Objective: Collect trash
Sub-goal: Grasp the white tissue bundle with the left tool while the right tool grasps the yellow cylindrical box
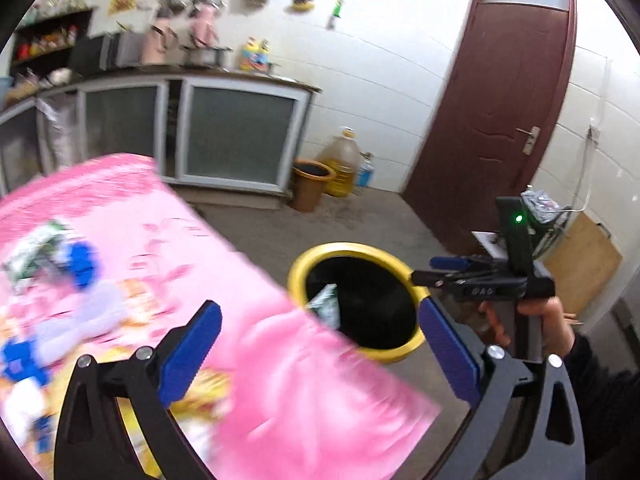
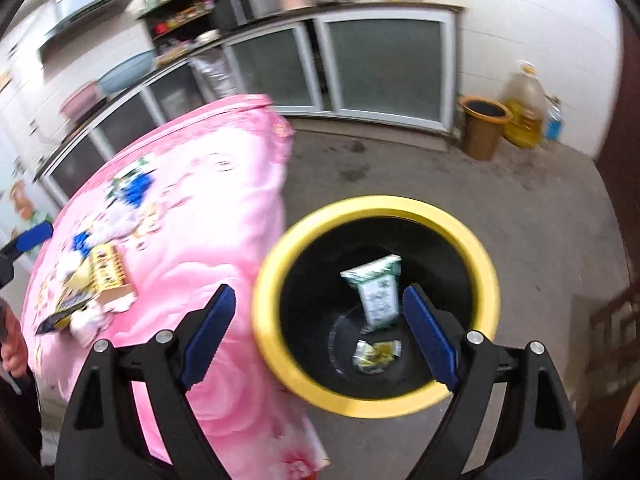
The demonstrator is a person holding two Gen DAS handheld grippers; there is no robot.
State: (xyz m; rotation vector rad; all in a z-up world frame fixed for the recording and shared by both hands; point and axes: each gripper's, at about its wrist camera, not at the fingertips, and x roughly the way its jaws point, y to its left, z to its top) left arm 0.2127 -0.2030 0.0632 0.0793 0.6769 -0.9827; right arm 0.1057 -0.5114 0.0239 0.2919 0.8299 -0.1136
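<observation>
Both grippers are seen with jaws spread wide and nothing between them: the left gripper point(image 1: 320, 354) is held over the table edge, the right gripper point(image 2: 320, 334) above the bin point(image 2: 486, 280). A green-and-white packet point(image 2: 378, 296) is seen inside the bin, leaning on its wall or perhaps caught falling, with a crumpled wrapper point(image 2: 376, 354) on the bottom. More trash point(image 2: 94, 284) is left on the pink cloth point(image 2: 208, 240): a yellow carton, dark wrappers and white scraps, with blue-and-white pieces farther back; the blur keeps them from being told apart well.

Several risks are judged likely. The loose cloth could be dragged or bunched by a low pass, and the pile could be swept off the table. Thin wrappers could be missed or only half caught by jaws opened this wide, then dropped short of the bin. The bin stands just beside the overhanging cloth, so its rim could be knocked by the right gripper. The two grippers are near each other and could collide over the bin.

Elsewhere, a brown bin point(image 1: 310, 184), an oil jug point(image 1: 340, 160) and a door point(image 1: 496, 100) are seen, well apart from the work.
</observation>
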